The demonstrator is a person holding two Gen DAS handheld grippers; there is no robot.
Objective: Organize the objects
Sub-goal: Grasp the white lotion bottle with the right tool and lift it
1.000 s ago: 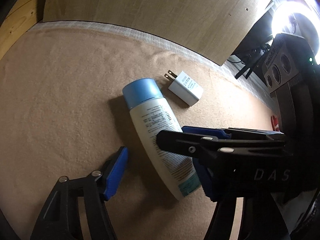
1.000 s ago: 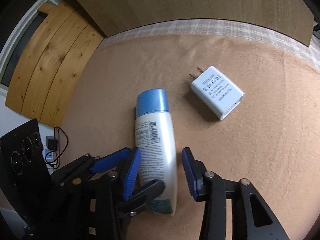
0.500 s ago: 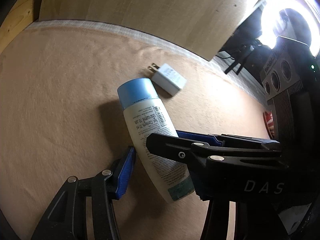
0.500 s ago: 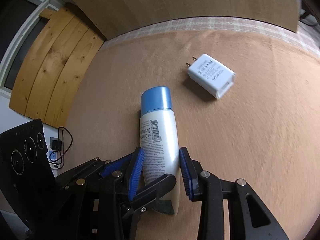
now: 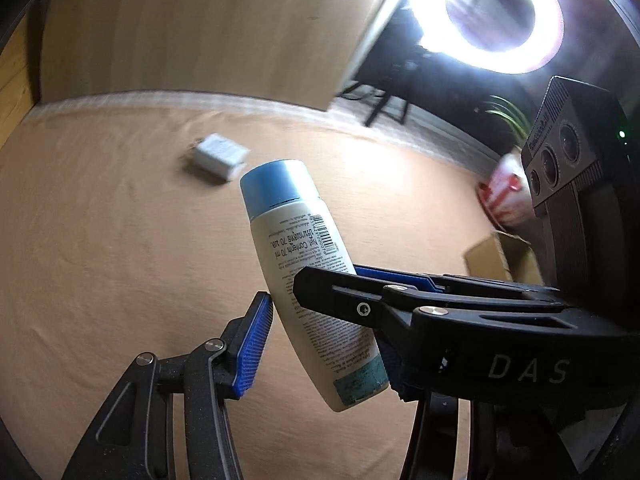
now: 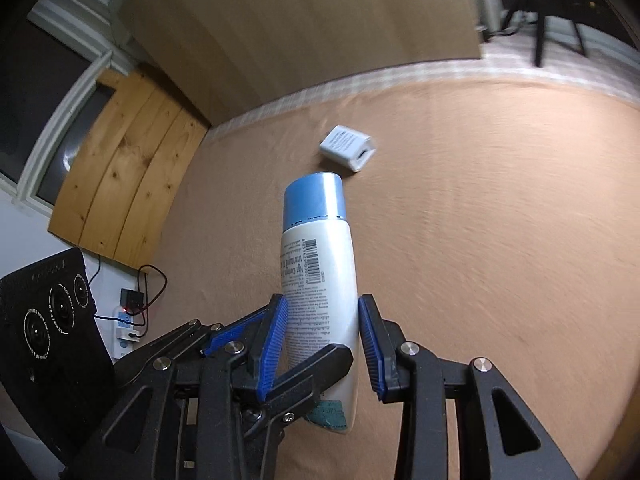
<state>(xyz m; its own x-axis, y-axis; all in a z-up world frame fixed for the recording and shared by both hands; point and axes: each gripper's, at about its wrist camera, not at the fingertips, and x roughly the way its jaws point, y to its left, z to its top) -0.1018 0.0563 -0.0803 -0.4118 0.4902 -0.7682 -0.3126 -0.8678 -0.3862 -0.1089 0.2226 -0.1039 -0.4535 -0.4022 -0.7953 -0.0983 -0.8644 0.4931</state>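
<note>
A white bottle with a blue cap (image 5: 296,248) (image 6: 320,276) hangs clear of the tan cloth (image 5: 100,260), cap pointing away. My right gripper (image 6: 322,320) is shut on its lower body, a blue pad on each side. My left gripper (image 5: 320,332) grips the same bottle crosswise; its left pad (image 5: 256,340) touches the bottle's side. In the left wrist view the right gripper (image 5: 328,280) reaches in from the right across the bottle. A white plug charger (image 5: 218,156) (image 6: 348,146) lies on the cloth beyond the cap.
A cardboard box (image 5: 504,260) and a red-and-white object (image 5: 504,192) stand at the cloth's right side. A bright ring light (image 5: 504,12) glares above them. A wooden board (image 6: 120,184) and a power strip with cables (image 6: 128,320) are off the left edge.
The bottle, which lay on the cloth, now hangs in the air. The left jaws have closed onto it. Both grippers rose and pulled back, so the charger looks smaller and farther.
</note>
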